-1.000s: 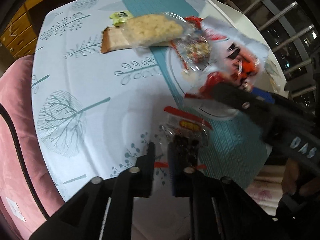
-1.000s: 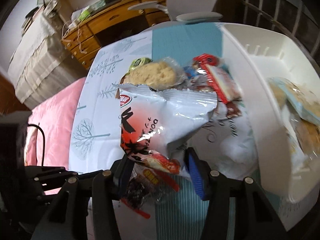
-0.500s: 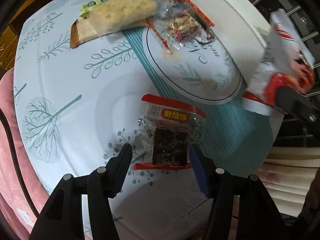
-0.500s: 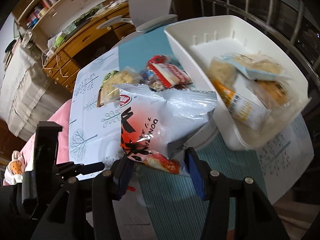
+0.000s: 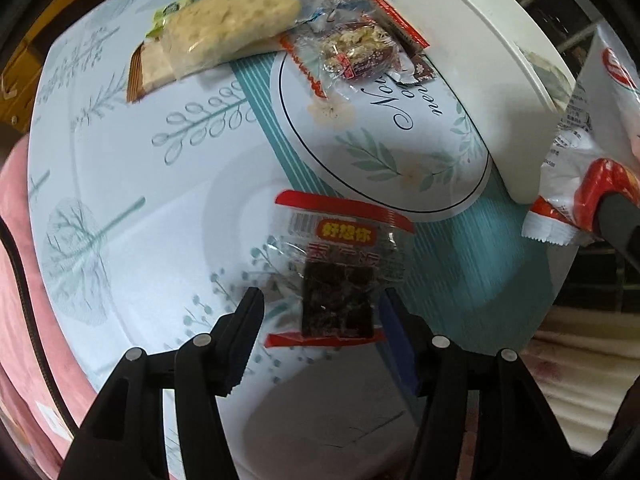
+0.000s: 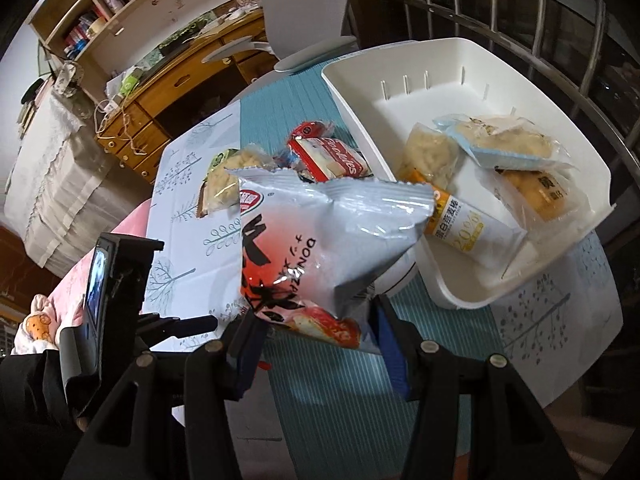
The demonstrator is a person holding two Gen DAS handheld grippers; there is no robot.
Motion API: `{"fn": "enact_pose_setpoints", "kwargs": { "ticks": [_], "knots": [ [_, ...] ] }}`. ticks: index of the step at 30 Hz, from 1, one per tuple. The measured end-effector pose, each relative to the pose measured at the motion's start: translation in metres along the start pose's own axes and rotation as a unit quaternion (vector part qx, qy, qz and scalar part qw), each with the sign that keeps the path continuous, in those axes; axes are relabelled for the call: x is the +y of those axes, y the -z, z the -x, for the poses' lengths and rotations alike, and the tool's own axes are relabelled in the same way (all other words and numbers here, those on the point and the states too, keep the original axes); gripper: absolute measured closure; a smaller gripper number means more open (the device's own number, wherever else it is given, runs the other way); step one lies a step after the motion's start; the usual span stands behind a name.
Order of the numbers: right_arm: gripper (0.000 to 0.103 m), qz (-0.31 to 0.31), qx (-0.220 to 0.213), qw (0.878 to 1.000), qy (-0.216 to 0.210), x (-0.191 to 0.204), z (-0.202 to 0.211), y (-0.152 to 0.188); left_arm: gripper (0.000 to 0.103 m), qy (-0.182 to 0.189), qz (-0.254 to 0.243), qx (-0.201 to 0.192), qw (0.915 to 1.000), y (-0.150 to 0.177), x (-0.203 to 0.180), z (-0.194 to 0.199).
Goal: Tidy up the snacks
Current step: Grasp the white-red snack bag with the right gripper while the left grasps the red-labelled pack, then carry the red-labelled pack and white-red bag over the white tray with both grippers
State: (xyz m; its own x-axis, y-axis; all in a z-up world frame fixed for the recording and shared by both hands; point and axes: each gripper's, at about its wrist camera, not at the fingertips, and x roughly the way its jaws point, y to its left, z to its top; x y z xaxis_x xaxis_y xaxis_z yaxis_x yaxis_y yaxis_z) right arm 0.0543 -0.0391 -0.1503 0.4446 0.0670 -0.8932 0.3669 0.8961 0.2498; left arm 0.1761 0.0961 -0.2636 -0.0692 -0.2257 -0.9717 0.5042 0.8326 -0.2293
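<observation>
You are mid-transfer: the right gripper (image 6: 316,332) grips the chip bag (image 6: 320,240) near the white bin (image 6: 460,72); next, carry it over the rim and release. The left gripper (image 5: 318,312), just opened, stands with fingers apart around the date pack (image 5: 340,276) on the counter (image 5: 120,160), beside the bin; close on it next.

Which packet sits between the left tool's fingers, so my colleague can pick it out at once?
Start at the white bin on the table's far right, then come back across the round printed mat towards the camera. Alone on the cloth lies a clear packet with red sealed ends, a yellow-lettered label and a dark block inside. The other loose snacks are heaped beyond the mat.
</observation>
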Motion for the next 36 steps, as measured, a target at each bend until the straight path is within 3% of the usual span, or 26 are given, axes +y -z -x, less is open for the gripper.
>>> {"fn": "enact_pose_setpoints", "kwargs": {
  "ticks": [3,8,11,17,21,25,30,36],
  "knots": [
    [0.051,0.014,0.002,1.000,-0.014,-0.005,0.002,-0.004,0.037,0.001,0.011,0.001,0.9999,-0.001,-0.014,-0.007],
    [0.051,0.042,0.017,0.998,-0.038,-0.015,0.004,-0.010,0.038,-0.030,0.033,0.005,0.9990,-0.005,-0.030,-0.018],
    [0.051,0.062,0.026,0.996,-0.054,-0.021,0.006,-0.014,0.063,-0.051,0.051,0.007,0.9974,-0.006,-0.036,-0.023],
    [0.051,0.111,0.028,0.988,-0.102,-0.035,0.016,-0.027,0.065,-0.081,0.063,-0.005,0.9947,0.000,-0.064,-0.028],
    [0.051,0.136,0.030,0.983,-0.119,-0.046,0.021,-0.039,0.066,-0.097,0.106,-0.011,0.9896,0.007,-0.074,-0.029],
    [0.051,0.153,0.033,0.980,-0.127,-0.059,0.025,-0.049,0.066,-0.106,0.145,-0.025,0.9835,0.015,-0.088,-0.017],
    [0.050,0.165,0.039,0.976,-0.134,-0.077,0.032,-0.056,0.066,-0.119,0.148,-0.035,0.9813,0.014,-0.119,0.004],
    [0.050,0.170,0.048,0.974,-0.139,-0.101,0.039,-0.065,0.066,-0.092,0.145,-0.063,0.9831,0.002,-0.152,0.044]
  ]
}}
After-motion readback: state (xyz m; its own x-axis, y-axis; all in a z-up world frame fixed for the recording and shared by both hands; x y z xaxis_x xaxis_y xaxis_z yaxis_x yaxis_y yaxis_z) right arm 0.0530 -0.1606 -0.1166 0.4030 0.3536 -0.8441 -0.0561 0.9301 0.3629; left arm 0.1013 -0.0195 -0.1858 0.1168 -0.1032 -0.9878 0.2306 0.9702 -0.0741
